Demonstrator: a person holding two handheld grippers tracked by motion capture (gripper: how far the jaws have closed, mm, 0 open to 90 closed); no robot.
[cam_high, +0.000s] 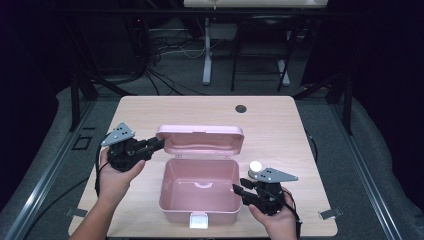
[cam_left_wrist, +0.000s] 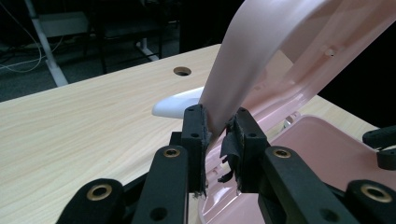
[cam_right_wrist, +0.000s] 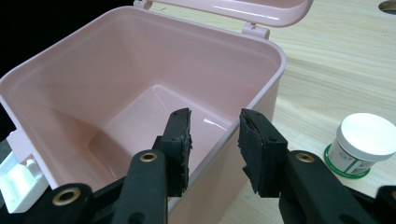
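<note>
The pink rectangular plastic storage box (cam_high: 199, 192) stands near the front edge of the light wood-grain bench (cam_high: 280, 125), its hinged pink plastic lid (cam_high: 200, 138) raised and leaning back behind the body. The left gripper (cam_high: 159, 143) is clamped on the left end of the lid rim; the left gripper view shows both pads pressed against the curved pink edge (cam_left_wrist: 224, 93). The right gripper (cam_high: 239, 192) straddles the right wall of the box (cam_right_wrist: 243, 126), one jaw inside and one outside, with a gap visible on each side, so it is not yet gripping. The interior appears empty. A small white-capped round jar with a green label (cam_high: 255, 166) stands on the bench just beside the right wall of the box, behind the right gripper. Judged status: lid opening is essentially done; loading the jar, if intended, is not started. Clearance: the box front lies close to the near bench edge, and the white latch (cam_high: 198, 220) nearly overhangs it. Open bench surface remains left of the box, right of the jar and behind the lid, up to the round cable hole (cam_high: 241, 108).
</note>
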